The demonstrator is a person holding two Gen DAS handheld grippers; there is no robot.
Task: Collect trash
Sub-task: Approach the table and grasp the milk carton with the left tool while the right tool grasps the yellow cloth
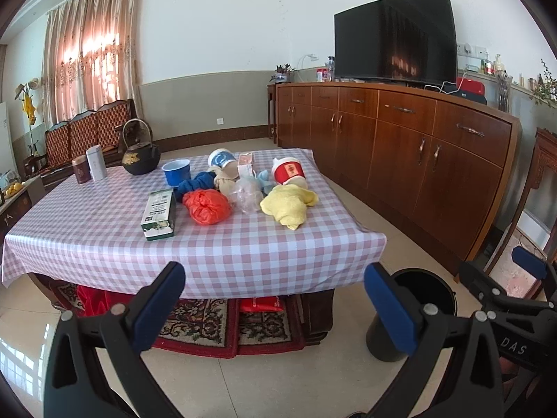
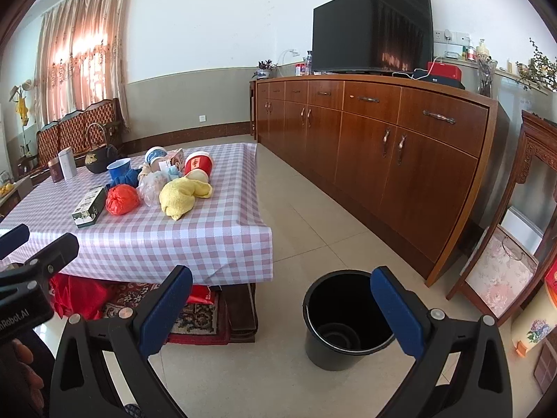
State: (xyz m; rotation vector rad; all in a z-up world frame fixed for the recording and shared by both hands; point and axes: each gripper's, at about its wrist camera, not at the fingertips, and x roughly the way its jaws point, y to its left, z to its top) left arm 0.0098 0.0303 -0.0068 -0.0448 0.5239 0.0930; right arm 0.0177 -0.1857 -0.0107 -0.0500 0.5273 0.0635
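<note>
Trash lies heaped on the low table [image 1: 104, 240] with the pink checked cloth, and every place below is told from that table. Near its middle sit a red plastic bag [image 1: 206, 206], a clear crumpled bag [image 1: 248, 195] and a yellow cloth [image 1: 287, 205], with a green carton [image 1: 158, 214] just left of the red bag. Behind them lie a red paper cup [image 1: 289, 171] on its side, a white-and-blue cup [image 1: 222, 161], a blue cup [image 1: 177, 171] standing upright, and a blue cloth [image 1: 195, 183]. On the floor off the table's near right corner stands a black bucket [image 2: 343, 317], upright and open-topped. The left gripper [image 1: 275, 304] hangs before the table's near edge, jaws wide apart, holding nothing. The right gripper [image 2: 280, 308] hangs near the bucket, jaws likewise spread wide and empty.
</note>
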